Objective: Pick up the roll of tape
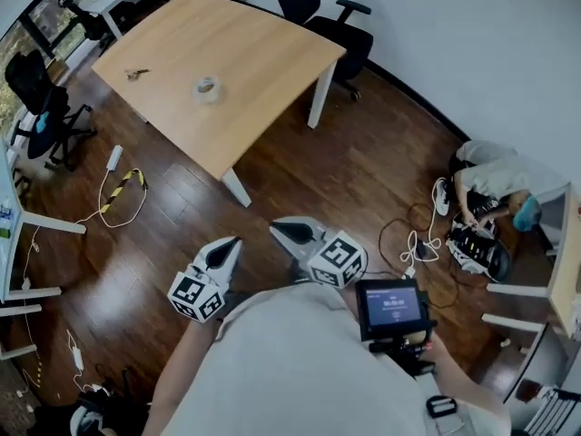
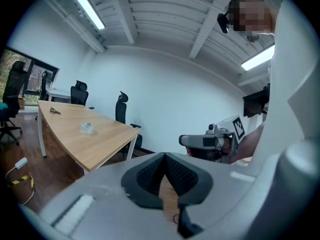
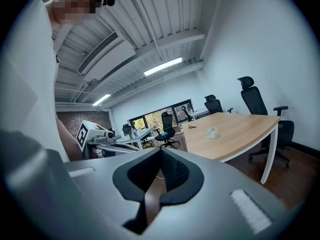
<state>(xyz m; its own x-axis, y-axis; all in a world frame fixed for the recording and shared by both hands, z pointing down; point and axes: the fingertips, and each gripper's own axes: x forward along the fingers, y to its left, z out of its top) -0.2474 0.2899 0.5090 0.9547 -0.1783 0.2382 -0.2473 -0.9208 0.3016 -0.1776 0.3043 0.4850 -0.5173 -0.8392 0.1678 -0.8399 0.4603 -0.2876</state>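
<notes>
A clear roll of tape (image 1: 208, 87) lies flat near the middle of the wooden table (image 1: 263, 71), far ahead of me. It also shows small as the tape (image 2: 87, 128) in the left gripper view and the tape (image 3: 212, 132) in the right gripper view. My left gripper (image 1: 229, 246) and right gripper (image 1: 287, 232) hover side by side over the dark floor, well short of the table. Both have their jaws closed together with nothing between them.
Scissors (image 1: 137, 74) lie at the table's far left end. Black office chairs (image 1: 318, 12) stand behind the table and another chair (image 1: 41, 107) to its left. Cables and a yellow-black strip (image 1: 123, 189) lie on the floor. A person (image 1: 504, 184) crouches by gear at the right.
</notes>
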